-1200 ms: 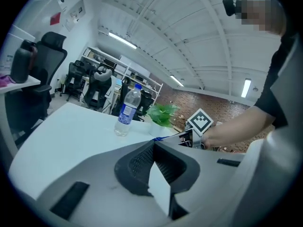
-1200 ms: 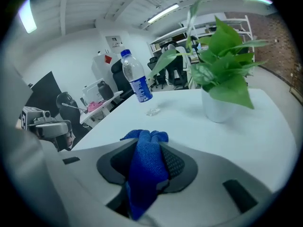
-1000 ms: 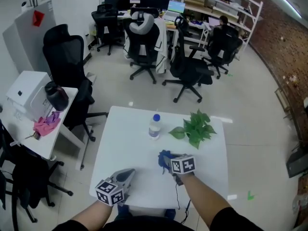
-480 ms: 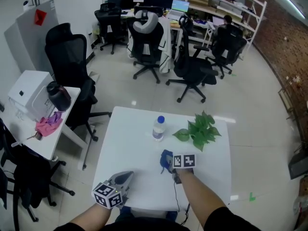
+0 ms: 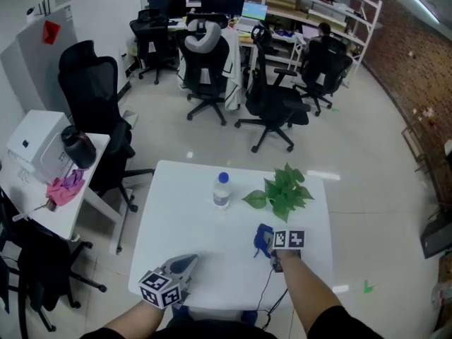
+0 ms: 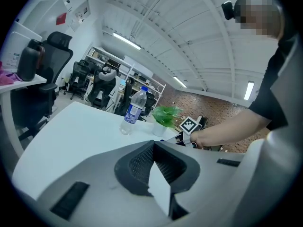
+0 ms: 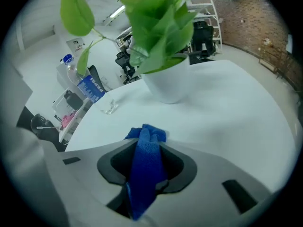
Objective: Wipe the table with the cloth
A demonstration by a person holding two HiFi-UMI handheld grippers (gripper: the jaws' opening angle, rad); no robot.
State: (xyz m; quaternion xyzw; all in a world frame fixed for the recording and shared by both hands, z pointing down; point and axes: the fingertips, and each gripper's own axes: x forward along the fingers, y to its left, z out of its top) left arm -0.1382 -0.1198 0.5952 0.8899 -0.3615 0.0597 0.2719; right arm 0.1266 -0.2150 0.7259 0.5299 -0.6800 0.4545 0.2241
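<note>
My right gripper (image 5: 271,245) is shut on a blue cloth (image 5: 263,238) and holds it against the white table (image 5: 183,210) just in front of the potted plant (image 5: 284,188). In the right gripper view the cloth (image 7: 146,160) is bunched between the jaws, its front end lying on the tabletop before the plant's white pot (image 7: 168,84). Low at the table's near left edge rests my left gripper (image 5: 182,263), its jaws together and nothing in them. In the left gripper view this gripper (image 6: 158,174) looks across the table at the right hand.
A plastic water bottle (image 5: 222,189) with a blue cap stands left of the plant. Office chairs (image 5: 275,101) stand beyond the table. A side desk (image 5: 42,189) at the left carries a white box, a dark jug and a pink rag. A cable hangs off the near edge.
The right gripper has slid the blue cloth to the right across the table, ending nearer the plant. The left gripper has stayed at the near left edge.
</note>
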